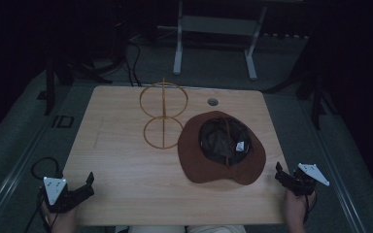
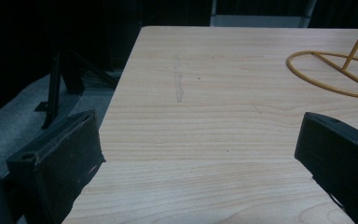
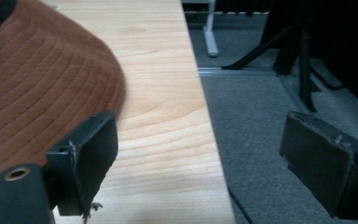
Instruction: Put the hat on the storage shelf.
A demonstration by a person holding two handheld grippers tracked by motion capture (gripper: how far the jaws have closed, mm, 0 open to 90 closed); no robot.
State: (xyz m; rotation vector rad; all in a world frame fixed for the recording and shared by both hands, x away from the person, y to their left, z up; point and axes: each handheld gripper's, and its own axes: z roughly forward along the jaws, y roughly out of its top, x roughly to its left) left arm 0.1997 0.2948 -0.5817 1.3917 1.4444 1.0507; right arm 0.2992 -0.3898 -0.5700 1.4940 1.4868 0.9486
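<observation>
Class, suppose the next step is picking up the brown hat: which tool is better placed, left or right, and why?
Probably the right tool. It sits open at the table's right edge, right beside the hat brim, which also shows by its jaw in the right gripper view. The left tool is across the table, at its left edge.

Beyond the left hand-held gripper [image 2: 200, 154], the wire stand [image 2: 335, 74] runs off frame. Beside the right hand-held gripper [image 3: 205, 154], the hat [image 3: 37, 93] is cropped.
</observation>
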